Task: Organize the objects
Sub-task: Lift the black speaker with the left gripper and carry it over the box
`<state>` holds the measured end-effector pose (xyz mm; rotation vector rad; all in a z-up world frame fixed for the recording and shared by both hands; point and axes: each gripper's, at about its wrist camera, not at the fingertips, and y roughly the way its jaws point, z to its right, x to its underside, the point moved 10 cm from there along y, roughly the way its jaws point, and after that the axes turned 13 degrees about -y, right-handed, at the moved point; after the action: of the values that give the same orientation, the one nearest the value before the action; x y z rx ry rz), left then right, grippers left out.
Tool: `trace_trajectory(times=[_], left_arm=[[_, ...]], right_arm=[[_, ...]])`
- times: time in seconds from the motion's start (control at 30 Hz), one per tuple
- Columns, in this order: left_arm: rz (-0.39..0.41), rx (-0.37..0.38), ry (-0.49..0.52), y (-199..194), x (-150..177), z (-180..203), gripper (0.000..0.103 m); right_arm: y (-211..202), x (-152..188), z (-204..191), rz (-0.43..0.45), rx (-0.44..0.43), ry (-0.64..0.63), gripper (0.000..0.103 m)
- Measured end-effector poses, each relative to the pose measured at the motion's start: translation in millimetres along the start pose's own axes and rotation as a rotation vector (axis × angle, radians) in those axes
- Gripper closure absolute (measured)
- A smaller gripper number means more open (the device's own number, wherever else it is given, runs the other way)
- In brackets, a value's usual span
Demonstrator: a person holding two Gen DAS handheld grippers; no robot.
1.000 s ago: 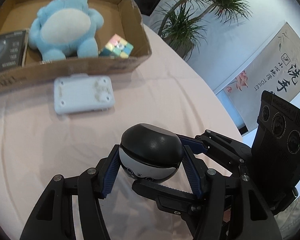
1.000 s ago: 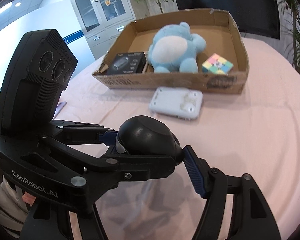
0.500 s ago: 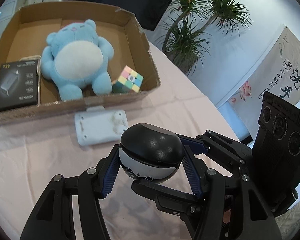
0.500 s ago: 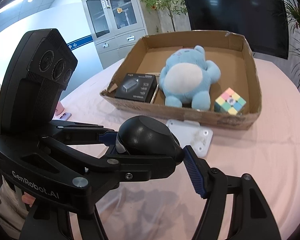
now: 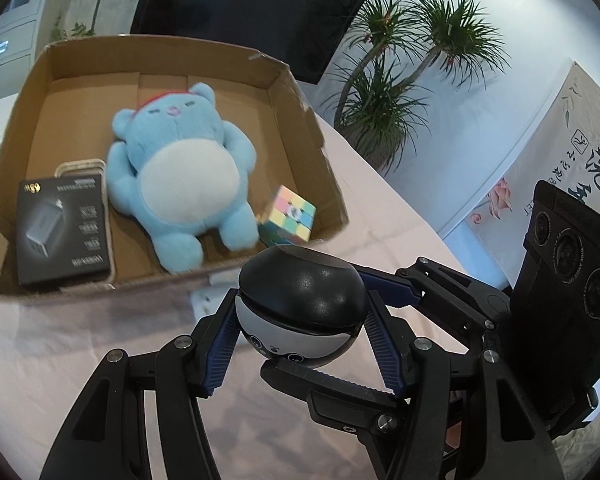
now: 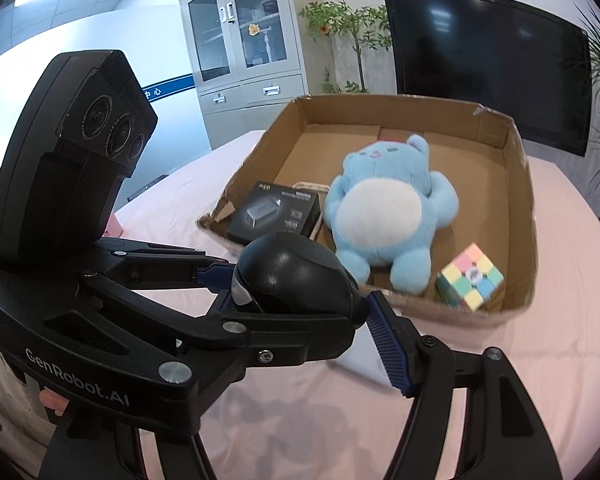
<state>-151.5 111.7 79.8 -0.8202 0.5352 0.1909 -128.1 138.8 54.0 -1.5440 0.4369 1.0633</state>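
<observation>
A round black-and-white toy (image 5: 300, 300) (image 6: 296, 280) with a small face hangs above the pink tablecloth, just short of the cardboard box (image 5: 300, 92) (image 6: 524, 184). My left gripper (image 5: 300, 340) is shut on its sides. My right gripper (image 6: 296, 286) is shut on it crosswise. In the box lie a blue plush bear (image 5: 184, 184) (image 6: 384, 216), a pastel puzzle cube (image 5: 288, 216) (image 6: 470, 276) and a black carton (image 5: 60, 228) (image 6: 276, 212). A white flat device (image 5: 204, 300) (image 6: 364, 356) lies on the cloth, mostly hidden under the toy and the fingers.
The back half of the box floor (image 6: 340, 144) is bare cardboard. A dark screen (image 6: 488, 60), potted plants (image 5: 400, 80), a grey cabinet (image 6: 244, 52) and a banner (image 5: 560, 160) stand beyond the table. A pink item (image 6: 114, 228) lies at the table's left edge.
Both grippers rose and moved toward the box with the toy still in them. The box now shows from higher up, and the white device has slipped behind the toy.
</observation>
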Motion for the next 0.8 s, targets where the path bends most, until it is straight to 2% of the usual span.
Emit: trace_trajectory(times=[0.5, 0.67, 0.8], left_arm=[[0.052, -0.032, -0.027, 3, -60, -50, 0.044], [0.055, -0.061, -0.061, 20, -71, -76, 0.044], [0.037, -0.042, -0.119, 37, -71, -97, 0.044]], right_arm=[[57, -50, 9, 0.023, -0.031, -0.062, 0.038], [84, -50, 16, 0.028, -0.07, -0.04, 0.038], [106, -43, 17, 0.006, -0.082, -0.041, 0.038]])
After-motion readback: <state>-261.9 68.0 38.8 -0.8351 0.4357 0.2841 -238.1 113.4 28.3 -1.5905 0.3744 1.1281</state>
